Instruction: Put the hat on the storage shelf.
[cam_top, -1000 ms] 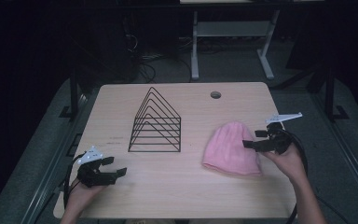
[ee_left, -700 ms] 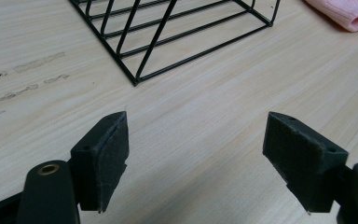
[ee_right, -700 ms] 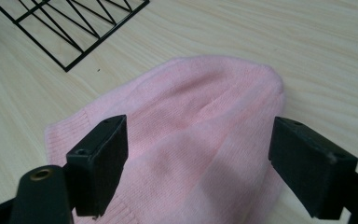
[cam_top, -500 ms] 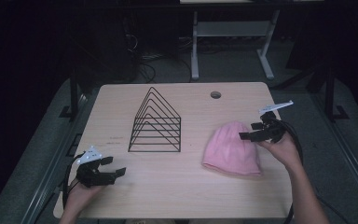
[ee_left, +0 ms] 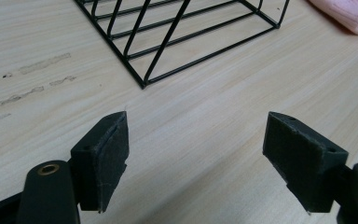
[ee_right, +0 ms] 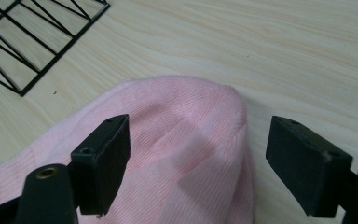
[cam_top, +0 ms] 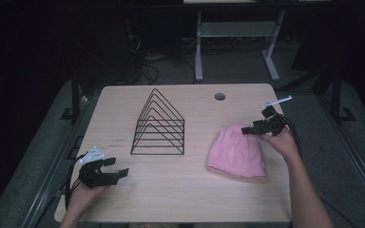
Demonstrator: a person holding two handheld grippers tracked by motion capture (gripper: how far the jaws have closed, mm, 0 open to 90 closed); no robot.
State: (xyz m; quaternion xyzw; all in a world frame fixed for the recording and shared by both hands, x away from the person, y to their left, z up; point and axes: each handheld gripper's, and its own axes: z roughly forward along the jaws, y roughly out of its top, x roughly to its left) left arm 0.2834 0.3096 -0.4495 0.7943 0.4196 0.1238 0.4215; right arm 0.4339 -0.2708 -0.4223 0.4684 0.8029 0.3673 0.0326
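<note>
Two tongs gape wide, empty | right tongs (cam_top: 248,130) over pink hat (cam_top: 237,152) (no writing legible) | left tongs (cam_top: 118,167) over table (cam_top: 180,190)

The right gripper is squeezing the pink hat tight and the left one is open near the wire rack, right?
Not quite. The right gripper is not squeezing the pink hat: the right gripper view shows its jaws wide apart, hanging open over the hat's rounded top. The rest holds: the left gripper is open, with the wire rack just ahead of it on the table.
</note>
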